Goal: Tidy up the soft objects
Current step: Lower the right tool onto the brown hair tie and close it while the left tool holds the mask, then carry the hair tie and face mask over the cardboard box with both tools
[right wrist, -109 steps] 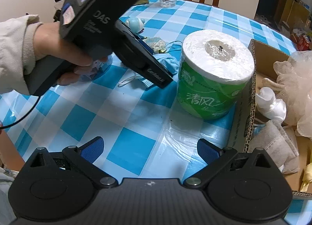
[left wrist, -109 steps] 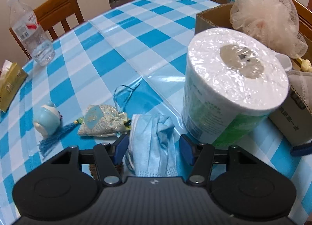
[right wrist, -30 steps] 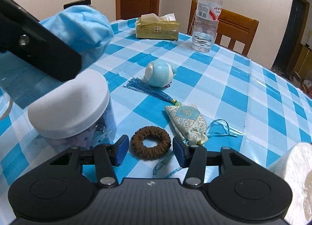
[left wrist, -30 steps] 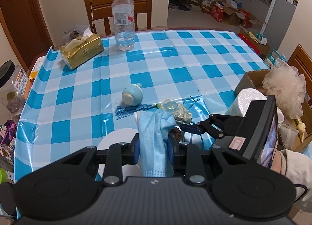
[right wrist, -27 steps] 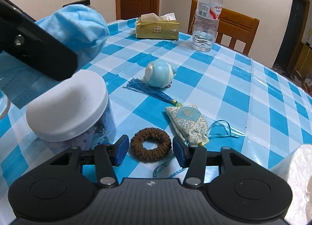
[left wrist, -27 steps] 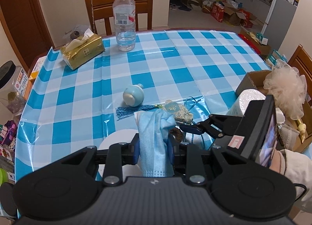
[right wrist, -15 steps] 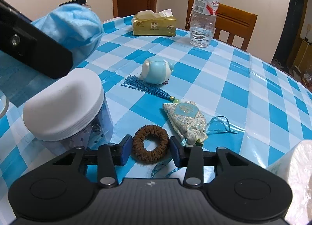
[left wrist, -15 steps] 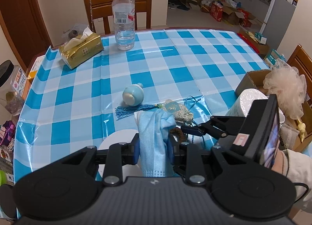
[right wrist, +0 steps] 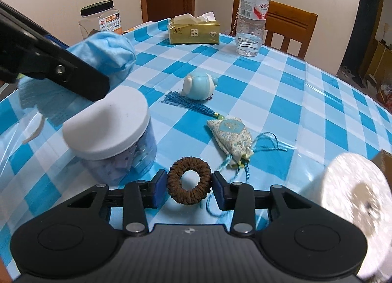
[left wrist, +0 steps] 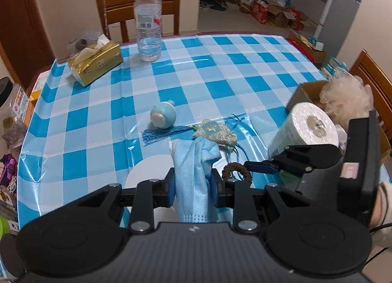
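My left gripper (left wrist: 193,185) is shut on a light blue face mask (left wrist: 193,175) and holds it above the table; the mask also shows in the right wrist view (right wrist: 105,50). My right gripper (right wrist: 188,188) is shut on a brown scrunchie (right wrist: 188,182), both pads touching its sides just above the blue checked tablecloth (right wrist: 281,101). The scrunchie shows in the left wrist view (left wrist: 236,172) too. A floral sachet (right wrist: 231,135) with a blue tassel lies just beyond it. A cardboard box (left wrist: 306,91) at the right holds a beige bath pouf (left wrist: 345,96).
A white-lidded jar (right wrist: 107,126) stands left of my right gripper, under the mask. A wrapped paper roll (left wrist: 303,131) stands by the box. A small blue round toy (right wrist: 199,86), a gold tissue box (right wrist: 193,31) and a water bottle (right wrist: 251,15) stand farther back.
My right gripper has closed from wide around the scrunchie onto its sides and lifted it slightly. My left gripper keeps holding the mask, nearly still.
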{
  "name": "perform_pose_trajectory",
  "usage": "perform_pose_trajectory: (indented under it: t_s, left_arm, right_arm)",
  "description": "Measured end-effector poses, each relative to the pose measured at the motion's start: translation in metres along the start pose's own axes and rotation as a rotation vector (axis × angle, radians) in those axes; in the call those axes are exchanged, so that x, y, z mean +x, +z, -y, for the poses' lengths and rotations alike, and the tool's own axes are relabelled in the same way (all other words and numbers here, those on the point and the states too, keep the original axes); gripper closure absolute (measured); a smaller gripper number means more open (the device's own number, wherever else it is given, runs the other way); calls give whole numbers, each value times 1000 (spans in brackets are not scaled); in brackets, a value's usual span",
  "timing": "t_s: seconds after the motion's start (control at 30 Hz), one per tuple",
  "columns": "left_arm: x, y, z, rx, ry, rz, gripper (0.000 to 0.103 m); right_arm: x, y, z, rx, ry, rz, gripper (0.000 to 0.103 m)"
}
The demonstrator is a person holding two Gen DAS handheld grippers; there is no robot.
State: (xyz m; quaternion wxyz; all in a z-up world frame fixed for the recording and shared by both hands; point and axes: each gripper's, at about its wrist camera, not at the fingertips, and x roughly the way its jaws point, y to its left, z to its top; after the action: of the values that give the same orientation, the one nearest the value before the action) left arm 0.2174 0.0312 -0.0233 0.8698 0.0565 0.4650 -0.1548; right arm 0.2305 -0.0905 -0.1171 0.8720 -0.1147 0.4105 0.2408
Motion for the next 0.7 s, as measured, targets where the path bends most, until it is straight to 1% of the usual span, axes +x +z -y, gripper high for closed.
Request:
perform_pose_trajectory:
  t_s: [0.23, 0.43, 0.53, 0.7]
  left_arm:
    - [-10, -8, 11, 98, -49, -12, 77]
    - [-17, -9, 32, 206, -124, -28, 77]
    - [-20, -6, 47, 267, -169, -28, 77]
    - [-19, 6, 79, 345, -238, -1, 77]
  right_arm:
    - [-34, -12, -9, 17, -11, -16, 58]
    - [-72, -25, -11, 68, -38, -25, 58]
    - [-94, -33, -8, 91, -68, -30, 58]
    - [-135, -50, 9, 145, -158, -33, 58]
